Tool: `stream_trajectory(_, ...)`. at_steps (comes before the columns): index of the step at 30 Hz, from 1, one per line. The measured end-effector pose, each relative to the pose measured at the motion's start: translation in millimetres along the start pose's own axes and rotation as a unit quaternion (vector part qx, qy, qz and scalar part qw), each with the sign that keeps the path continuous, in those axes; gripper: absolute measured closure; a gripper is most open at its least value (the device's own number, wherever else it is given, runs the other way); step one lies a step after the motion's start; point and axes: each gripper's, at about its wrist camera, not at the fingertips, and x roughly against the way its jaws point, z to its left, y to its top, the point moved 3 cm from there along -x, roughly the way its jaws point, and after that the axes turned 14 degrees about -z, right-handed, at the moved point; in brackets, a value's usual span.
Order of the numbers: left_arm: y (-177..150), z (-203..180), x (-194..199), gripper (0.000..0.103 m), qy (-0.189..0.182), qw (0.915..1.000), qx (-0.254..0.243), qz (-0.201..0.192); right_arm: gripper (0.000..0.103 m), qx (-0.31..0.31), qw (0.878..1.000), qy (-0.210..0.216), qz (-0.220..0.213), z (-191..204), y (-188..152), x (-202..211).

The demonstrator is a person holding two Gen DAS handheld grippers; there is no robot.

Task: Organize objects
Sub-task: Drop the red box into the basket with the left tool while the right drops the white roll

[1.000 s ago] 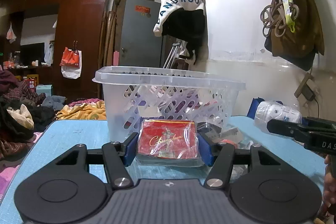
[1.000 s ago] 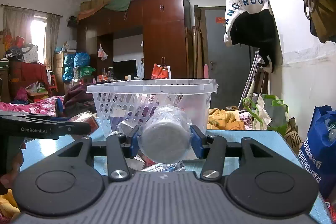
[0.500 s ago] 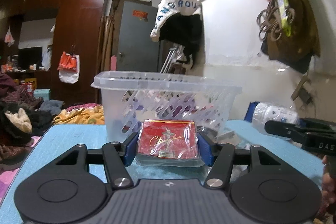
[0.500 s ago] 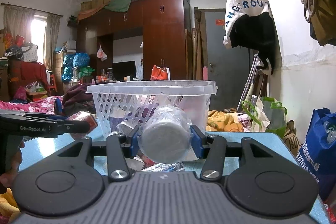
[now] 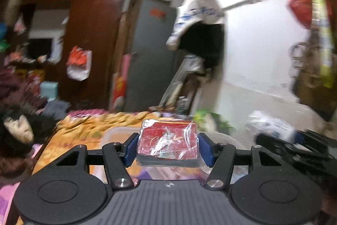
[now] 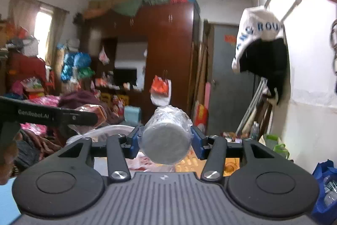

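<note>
My left hand-held gripper (image 5: 167, 149) clamps the red wrapped box (image 5: 167, 143) above the clear basket's rim (image 5: 118, 133). My right hand-held gripper (image 6: 165, 141) — jaws just eased a touch — grips the wrapped grey cylinder (image 6: 166, 140); wardrobe (image 6: 166, 52) and door (image 6: 229, 77) beyond.

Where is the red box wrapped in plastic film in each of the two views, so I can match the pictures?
Left wrist view: the red box sits low in the centre, clamped between the left gripper pads.
Right wrist view: it shows at the left edge, past the other gripper's black finger.
Shared landmark: the white and black garment hanging on the wall.
</note>
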Motion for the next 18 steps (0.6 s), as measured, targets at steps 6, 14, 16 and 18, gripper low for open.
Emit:
stream_trajectory(6, -17.2, 4.5, -39.7, 0.027, 0.043, 0.9973, -0.03, 0.052, 0.001, 0.045, 0.998, -0.021, 0.042, -0.1, -25.4, -27.7)
stream_trajectory(14, -23.9, -10.6, 45.2, 0.008, -0.022, 0.9994, -0.025, 0.0, 0.0, -0.06, 0.997, 0.006, 0.039, -7.4, -33.4, 56.8)
stream_trajectory(16, -44.6, -19.3, 67.3, 0.008, -0.035, 0.9987, -0.037, 0.008, 0.0, -0.059, 0.995, 0.001, 0.087, -2.7, -53.7, 76.1)
stream_trajectory(18, -68.1, -27.6, 78.6, 0.008, -0.047, 0.9974, -0.043, 0.032, 0.0, -0.046, 0.991, 0.023, 0.126, 4.5, -74.5, 89.1)
